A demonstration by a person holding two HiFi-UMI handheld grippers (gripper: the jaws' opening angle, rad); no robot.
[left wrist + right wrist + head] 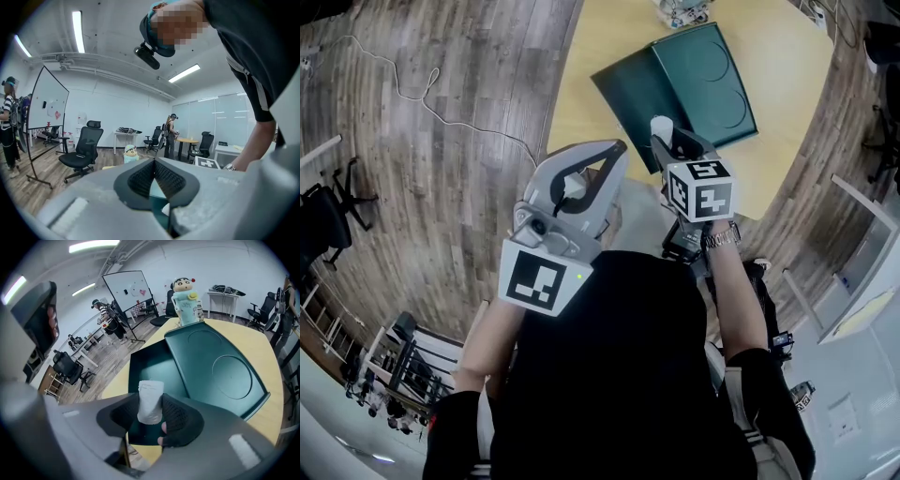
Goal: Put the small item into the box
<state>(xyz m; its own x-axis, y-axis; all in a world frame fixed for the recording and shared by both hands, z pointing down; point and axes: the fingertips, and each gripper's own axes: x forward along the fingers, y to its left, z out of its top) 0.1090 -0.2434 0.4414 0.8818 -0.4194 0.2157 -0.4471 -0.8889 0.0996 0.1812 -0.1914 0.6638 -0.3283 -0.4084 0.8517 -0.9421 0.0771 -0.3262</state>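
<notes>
My right gripper [151, 420] is shut on the small item [150, 401], a small white roll that stands upright between the black pads. It hangs over the near edge of the yellow table [267, 352]. Just ahead lies the dark green box [150, 366], open, with its lid [215, 366] lying flat to the right. In the head view the small item [661, 127] and right gripper [667, 142] sit just short of the box [636, 94]. My left gripper [617, 150] is shut on nothing and held up beside the table; its view shows the left gripper [153, 174] pointing level into the room.
A cartoon toy figure [185, 298] stands at the table's far side behind the box. A thin cable [441, 94] runs over the wooden floor to the left. Office chairs [84, 147], a whiteboard [47, 101] and other people stand around the room.
</notes>
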